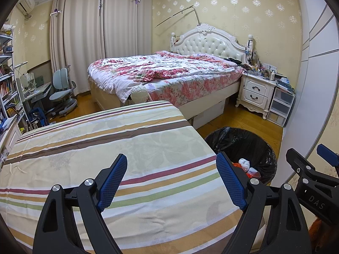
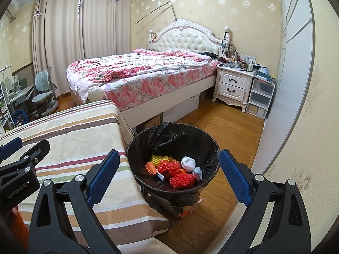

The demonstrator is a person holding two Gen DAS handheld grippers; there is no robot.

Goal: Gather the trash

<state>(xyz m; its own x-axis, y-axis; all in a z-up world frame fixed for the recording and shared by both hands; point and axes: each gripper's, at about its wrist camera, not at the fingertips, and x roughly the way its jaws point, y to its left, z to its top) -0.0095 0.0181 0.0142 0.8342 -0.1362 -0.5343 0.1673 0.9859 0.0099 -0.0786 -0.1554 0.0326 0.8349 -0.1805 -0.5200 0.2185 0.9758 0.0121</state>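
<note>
A round bin with a black liner stands on the wood floor right of the striped-cloth table. Inside it lie red crumpled pieces, a red spiky piece, a yellow mesh piece and white paper balls. My right gripper is open and empty, held over the bin's near side. My left gripper is open and empty above the striped cloth. The bin shows at its right. Each gripper shows at the edge of the other's view.
A bed with a floral quilt stands behind the table. A white nightstand and plastic drawers stand by the right wall. A desk and blue chair are at the far left.
</note>
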